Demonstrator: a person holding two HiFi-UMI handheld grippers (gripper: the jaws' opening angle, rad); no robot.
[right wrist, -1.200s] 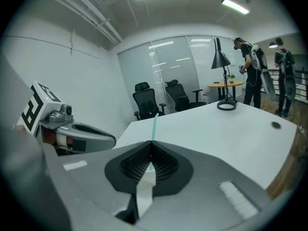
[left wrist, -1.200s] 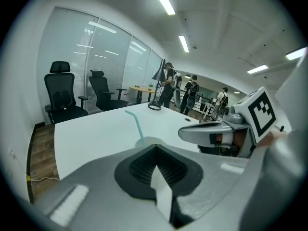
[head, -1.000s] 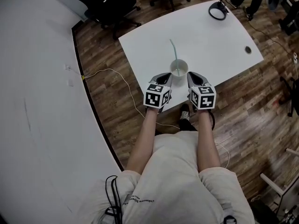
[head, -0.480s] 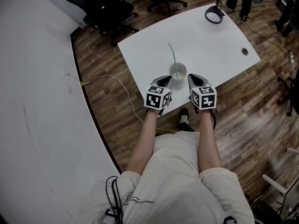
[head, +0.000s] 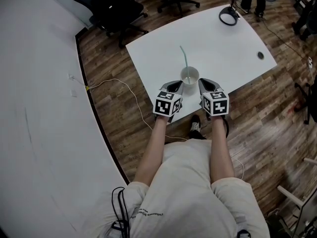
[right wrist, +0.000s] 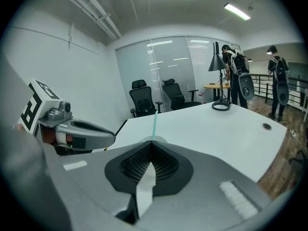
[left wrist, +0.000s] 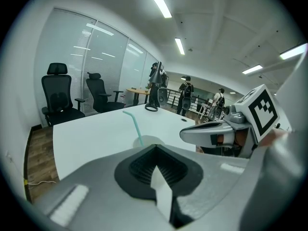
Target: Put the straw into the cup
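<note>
I see my left claw [head: 176, 86] and right claw [head: 203, 83] as grey shells with black ribbed pads [left wrist: 144, 165], each topped by a black-and-white marker cube [head: 167, 104], and a cream short-sleeved shirt [head: 193, 182] with small dark hem print [head: 148, 213].

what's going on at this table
A person holds a gripper in each hand at the near edge of a white table. The teal straw already stands in the cup. The left gripper and right gripper flank the cup, both shut and empty.

Cup [left wrist: 144, 139] — mostly behind fingers [left wrist: 91, 177]
</note>
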